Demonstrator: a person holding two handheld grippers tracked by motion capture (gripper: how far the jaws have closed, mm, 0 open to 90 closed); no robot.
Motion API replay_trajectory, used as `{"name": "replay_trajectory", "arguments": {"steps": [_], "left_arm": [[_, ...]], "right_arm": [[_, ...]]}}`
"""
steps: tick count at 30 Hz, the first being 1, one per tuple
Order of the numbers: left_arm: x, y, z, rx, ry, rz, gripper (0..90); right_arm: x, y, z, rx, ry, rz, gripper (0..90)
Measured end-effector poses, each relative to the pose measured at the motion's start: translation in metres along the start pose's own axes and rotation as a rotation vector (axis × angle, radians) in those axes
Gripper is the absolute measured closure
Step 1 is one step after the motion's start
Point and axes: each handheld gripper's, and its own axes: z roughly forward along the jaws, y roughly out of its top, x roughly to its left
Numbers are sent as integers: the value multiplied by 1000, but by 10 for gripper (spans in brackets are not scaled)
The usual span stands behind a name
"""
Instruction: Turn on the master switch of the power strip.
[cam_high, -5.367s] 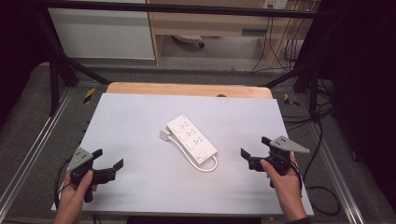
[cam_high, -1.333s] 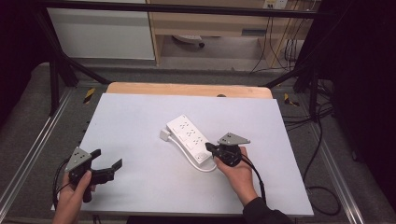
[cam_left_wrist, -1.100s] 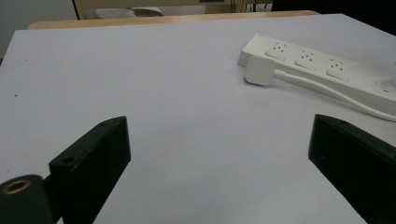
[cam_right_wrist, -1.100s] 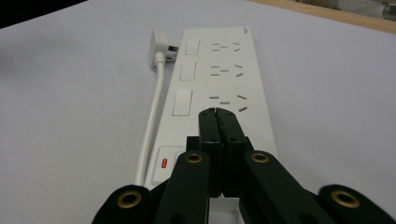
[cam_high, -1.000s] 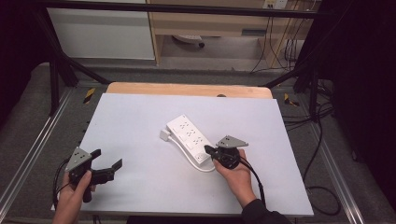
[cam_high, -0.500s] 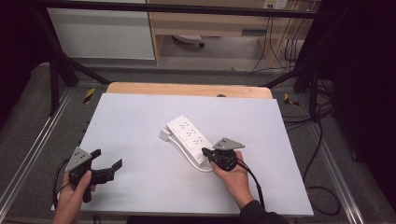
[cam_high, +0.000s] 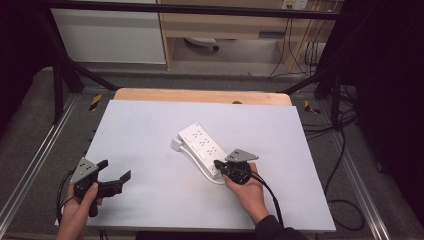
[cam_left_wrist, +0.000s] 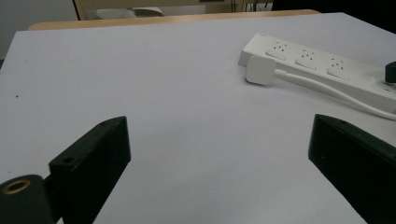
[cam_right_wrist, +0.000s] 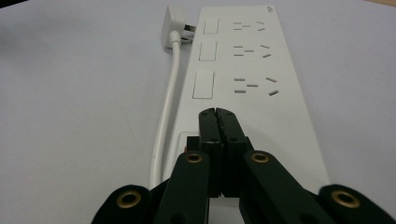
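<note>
**A:** So what are the right gripper (cam_right_wrist: 218, 112) fingers doing? In its own view they look pressed flat together, nothing pinched between them.

**B:** Yep, closed tight on themselves. The tips sit over the near end of the power strip (cam_right_wrist: 252, 93), just short of the nearest socket and the blank rectangle beside it. Can't tell if they actually touch the plastic or just hover over it.

**A:** And the left gripper (cam_high: 114, 176)?

**B:** Fingers wide apart, only bare bench (cam_left_wrist: 154, 93) between them. From above it's near the front left corner, held in the left hand (cam_high: 80, 210), well apart from the strip.

**A:** Where's the strip exactly?

**B:** Roughly the middle of the white bench (cam_high: 150, 130), lying diagonally in the high view, far end up-left, near end down-right under the right gripper (cam_high: 227, 167). The right hand (cam_high: 250, 192) comes in from the bottom edge.

**A:** Cord?

**B:** White cord (cam_right_wrist: 168, 93) runs along the strip's side, loops round the near end, and ends in the plug (cam_right_wrist: 170, 23), which lies flat on the bench just beside the far end. From the left gripper view the plug (cam_left_wrist: 260, 70) sits right next to the strip (cam_left_wrist: 322, 65), not in a socket.
</note>
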Motion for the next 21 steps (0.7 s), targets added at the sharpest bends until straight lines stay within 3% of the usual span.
{"name": "replay_trajectory", "arguments": {"steps": [21], "left_arm": [[0,0,0,0,-1,1,56]], "right_arm": [[1,-1,3,5,0,-1,900]]}}
